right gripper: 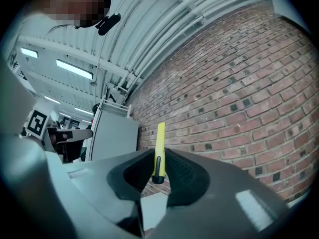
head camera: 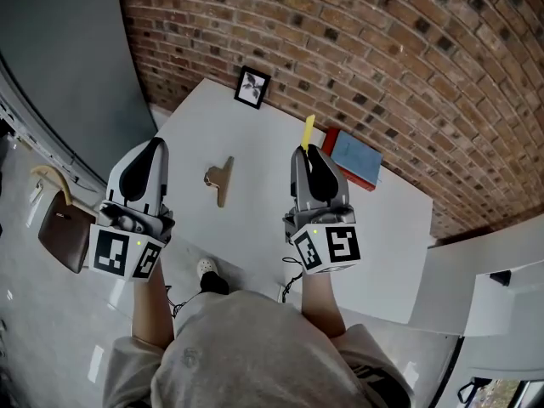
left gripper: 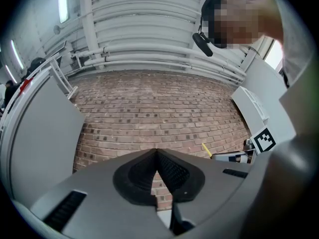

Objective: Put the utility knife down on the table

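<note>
A slim yellow utility knife stands upright, clamped between the black pads of my right gripper. In the head view the knife sticks up out of the right gripper, held above the right half of the white table. My left gripper hovers over the table's left edge. Its jaws are pressed together with nothing between them. Both grippers point up toward the brick wall, so neither gripper view shows the table top.
A tan tape dispenser lies on the table between the grippers. A small framed picture leans against the brick wall at the back. Red and blue books lie at the back right. A brown bag stands on the floor at left.
</note>
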Tool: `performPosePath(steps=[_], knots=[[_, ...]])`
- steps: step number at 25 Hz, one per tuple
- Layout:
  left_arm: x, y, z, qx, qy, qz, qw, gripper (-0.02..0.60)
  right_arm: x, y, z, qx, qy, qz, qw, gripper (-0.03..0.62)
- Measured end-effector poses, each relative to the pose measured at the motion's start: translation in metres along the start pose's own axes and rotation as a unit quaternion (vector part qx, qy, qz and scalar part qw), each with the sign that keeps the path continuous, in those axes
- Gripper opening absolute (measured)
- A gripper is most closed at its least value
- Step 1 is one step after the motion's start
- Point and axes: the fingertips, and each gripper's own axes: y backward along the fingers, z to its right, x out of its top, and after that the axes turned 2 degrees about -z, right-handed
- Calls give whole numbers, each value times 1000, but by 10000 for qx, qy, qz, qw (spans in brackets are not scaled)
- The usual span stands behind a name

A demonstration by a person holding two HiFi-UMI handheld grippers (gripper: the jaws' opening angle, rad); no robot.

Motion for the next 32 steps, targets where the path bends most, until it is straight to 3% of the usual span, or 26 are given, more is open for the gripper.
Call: performPosePath(steps=[12,21,32], knots=[[-28,-50,-50,-402,181,-97,9990,5,-33,-55,4,-415,-33,-272,9988,74],[-54,-78,-72,-680,363,-264,9967,5,-91,-79,9,-674,-260,-976,9926,74],[-80,-92,-91,-802,494,-480,9944,5,-174,-82,17,-976,-763,-1860,9747,74]])
